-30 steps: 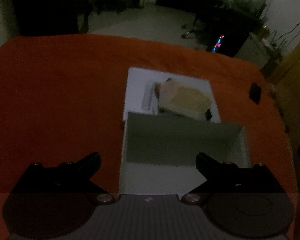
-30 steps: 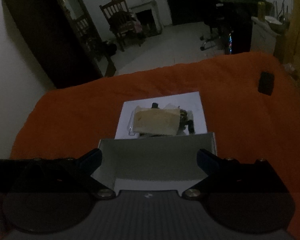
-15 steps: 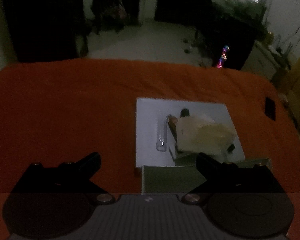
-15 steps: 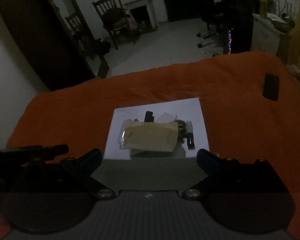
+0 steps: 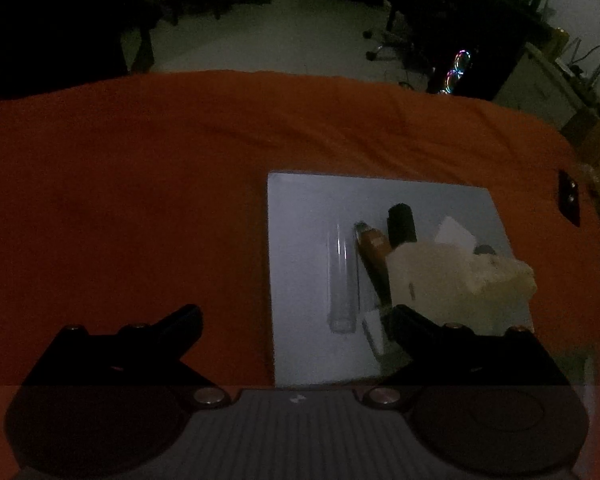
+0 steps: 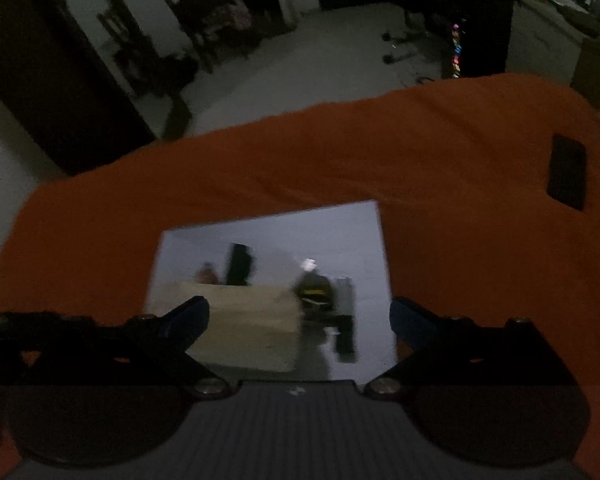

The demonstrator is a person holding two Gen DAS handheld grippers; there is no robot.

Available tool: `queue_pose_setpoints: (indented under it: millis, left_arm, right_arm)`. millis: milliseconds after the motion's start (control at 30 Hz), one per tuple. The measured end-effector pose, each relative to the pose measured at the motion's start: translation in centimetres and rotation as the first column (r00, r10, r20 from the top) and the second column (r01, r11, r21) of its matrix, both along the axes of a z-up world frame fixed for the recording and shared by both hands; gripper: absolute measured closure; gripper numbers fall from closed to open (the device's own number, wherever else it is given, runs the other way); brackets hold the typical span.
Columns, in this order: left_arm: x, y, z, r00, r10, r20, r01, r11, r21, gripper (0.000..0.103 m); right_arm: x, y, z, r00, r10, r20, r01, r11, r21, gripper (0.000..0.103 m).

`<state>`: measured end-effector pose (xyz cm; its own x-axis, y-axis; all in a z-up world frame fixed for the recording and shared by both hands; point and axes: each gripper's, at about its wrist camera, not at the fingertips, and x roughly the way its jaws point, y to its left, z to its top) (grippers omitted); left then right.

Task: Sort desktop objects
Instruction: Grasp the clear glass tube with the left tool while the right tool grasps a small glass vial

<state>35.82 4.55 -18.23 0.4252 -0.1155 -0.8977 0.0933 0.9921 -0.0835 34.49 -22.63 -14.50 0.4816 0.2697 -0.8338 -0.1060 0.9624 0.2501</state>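
With the fingers of the left gripper [image 5: 296, 316] and right gripper [image 6: 300, 312] spread and empty, the clear tube [image 5: 343, 280], pen [image 5: 374, 256] and what seems a crumpled tissue [image 5: 460, 280] on the white sheet [image 5: 300, 240] should be approached singly.

Left hand-held gripper [image 5: 296, 322] hovering, jaws spread wide, gripping nothing. Right hand-held gripper [image 6: 300, 314] likewise hovering, jaws wide apart, empty.

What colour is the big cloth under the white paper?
Orange. The cloth shows best in the left wrist view, spread under the white paper.
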Motion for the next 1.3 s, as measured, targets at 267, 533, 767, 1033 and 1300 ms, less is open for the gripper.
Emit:
queue_pose_setpoints:
  millis: [267, 533, 767, 1033, 1300]
  left_arm:
    - [3.2, -1.5, -3.6, 0.999, -0.038, -0.034, 0.039, 0.999, 0.026, 0.005]
    - [5.5, -2.3, -6.6, 0.996, -0.058, -0.067, 0.059, 0.998, 0.006, 0.018]
    - [7.6, -3.0, -9.2, 0.992, -0.077, -0.096, 0.076, 0.997, -0.012, 0.031]
    - [8.4, -4.4, -10.3, 0.984, -0.132, -0.123, 0.14, 0.988, 0.058, 0.049]
    - [8.1, -4.9, -10.7, 0.971, -0.207, -0.119, 0.216, 0.974, 0.073, 0.078]
  right_arm:
    - [2.4, -1.2, -6.1, 0.991, 0.0, -0.136, -0.009, 0.998, -0.062, 0.035]
    - [4.9, 0.7, -10.0, 0.974, 0.042, -0.221, -0.062, 0.994, -0.088, 0.059]
    - [6.2, 1.8, -12.8, 0.961, 0.058, -0.27, -0.092, 0.989, -0.115, 0.067]
    - [7.3, 2.5, -13.6, 0.959, 0.071, -0.275, -0.113, 0.984, -0.137, 0.067]
    - [7.3, 2.3, -13.7, 0.947, 0.104, -0.303, -0.156, 0.976, -0.154, 0.081]
